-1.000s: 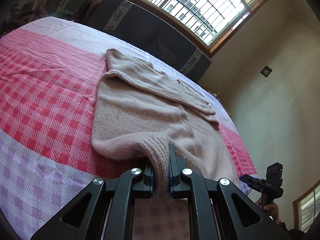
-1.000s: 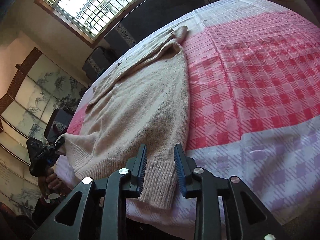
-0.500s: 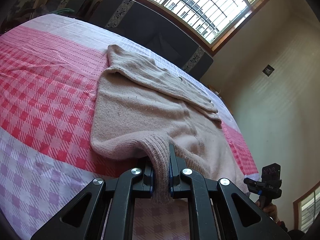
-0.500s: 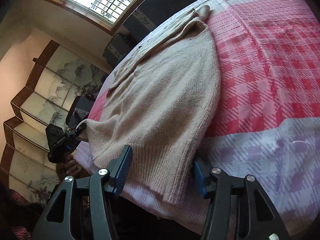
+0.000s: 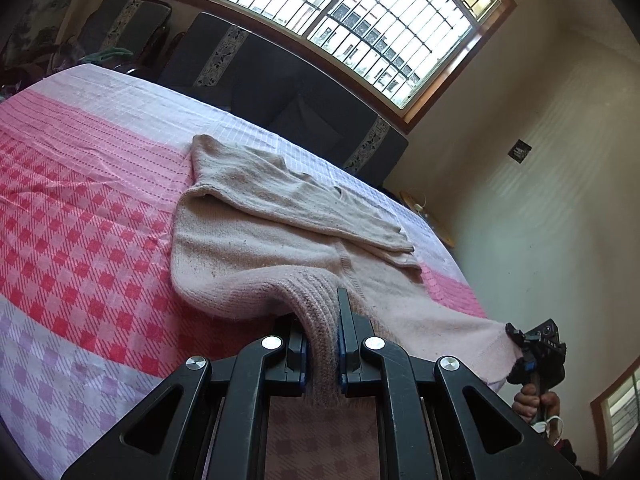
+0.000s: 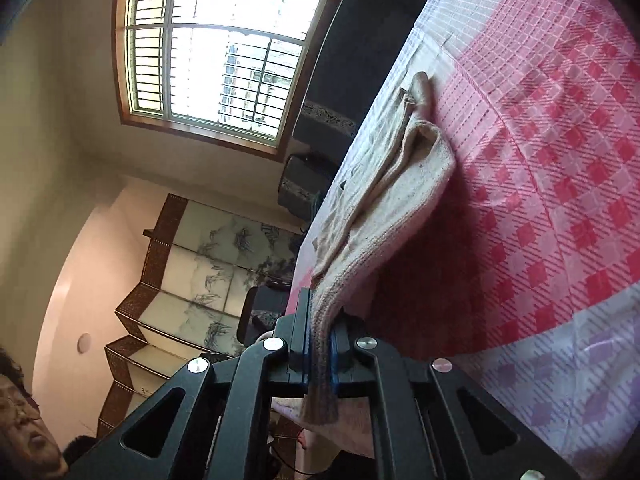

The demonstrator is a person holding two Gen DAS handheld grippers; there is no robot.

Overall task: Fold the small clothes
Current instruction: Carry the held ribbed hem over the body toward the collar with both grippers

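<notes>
The sweater (image 5: 256, 248) lies on the checked cloth (image 5: 80, 248) of the worktop, sleeves folded across its far end. The left tongs (image 5: 322, 354) are closed on one corner of the ribbed hem. The right tongs (image 6: 320, 354) are closed on the opposite corner, which is raised off the cloth. The long axis of the sweater runs directly away from both tongs toward the window (image 5: 340, 20). Judgement: the hem should be carried forward along that axis, both corners level.
</notes>
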